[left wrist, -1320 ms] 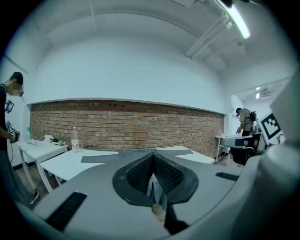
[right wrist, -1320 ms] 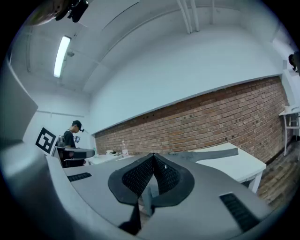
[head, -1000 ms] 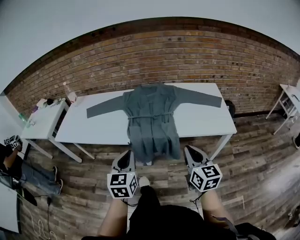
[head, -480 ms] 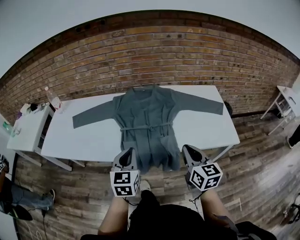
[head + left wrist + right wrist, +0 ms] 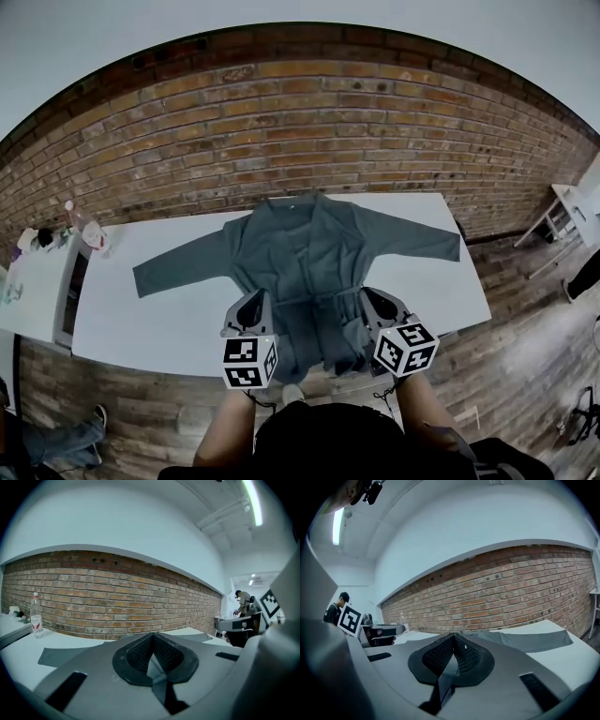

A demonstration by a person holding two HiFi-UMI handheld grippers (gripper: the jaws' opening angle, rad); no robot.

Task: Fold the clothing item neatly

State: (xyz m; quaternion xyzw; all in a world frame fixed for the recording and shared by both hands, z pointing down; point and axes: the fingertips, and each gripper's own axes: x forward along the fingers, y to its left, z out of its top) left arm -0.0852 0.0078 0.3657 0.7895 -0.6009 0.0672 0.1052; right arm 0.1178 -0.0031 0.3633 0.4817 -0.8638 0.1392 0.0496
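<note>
A grey robe lies flat on the white table, collar toward the brick wall, both sleeves spread out sideways, a belt across its waist. My left gripper hovers shut over the robe's lower left part. My right gripper is shut over the lower right part. Nothing sits between either pair of jaws. In the left gripper view the shut left gripper looks over the left sleeve. From the right gripper view, past the shut right gripper, the right sleeve lies on the table.
A plastic bottle stands on a small white side table at the left. Another white table is at the far right. The brick wall runs behind. A person stands far off. Wooden floor surrounds the table.
The table and robe have come nearer. Both grippers, earlier over the floor in front of the table, now hang over the robe's lower part. Both stay shut.
</note>
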